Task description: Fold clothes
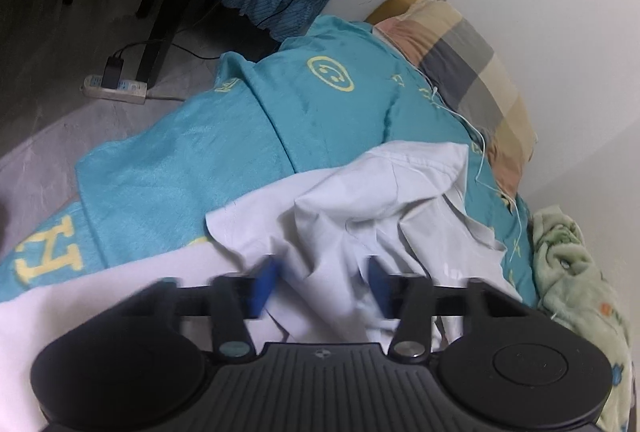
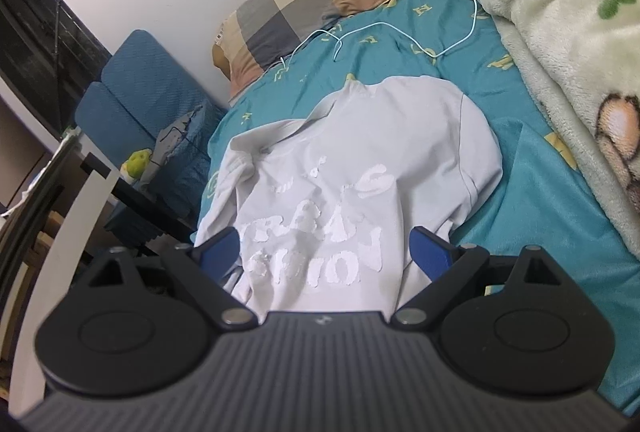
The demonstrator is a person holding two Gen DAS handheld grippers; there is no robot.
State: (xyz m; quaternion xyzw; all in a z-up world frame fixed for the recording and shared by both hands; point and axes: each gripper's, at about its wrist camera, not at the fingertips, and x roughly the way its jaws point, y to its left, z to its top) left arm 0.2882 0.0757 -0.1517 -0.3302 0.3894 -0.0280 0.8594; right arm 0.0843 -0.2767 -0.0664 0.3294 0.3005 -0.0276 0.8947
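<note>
A white T-shirt (image 2: 352, 160) with raised white lettering lies crumpled on a teal bedsheet (image 2: 540, 232). It also shows in the left wrist view (image 1: 360, 200), bunched in folds. My left gripper (image 1: 322, 286) is open, its blue pads (image 1: 264, 286) on either side of a fold of the shirt, low over the cloth. My right gripper (image 2: 326, 252) is open wide above the shirt's near edge, its blue pads (image 2: 430, 250) apart and holding nothing.
A checked pillow (image 2: 304, 4) lies against the white wall at the bed's head. A thin white cable (image 2: 400, 32) runs across the sheet. A green fleece blanket (image 2: 560, 32) is heaped on the right. A power strip (image 1: 116, 88) and blue chairs (image 2: 148, 88) stand beside the bed.
</note>
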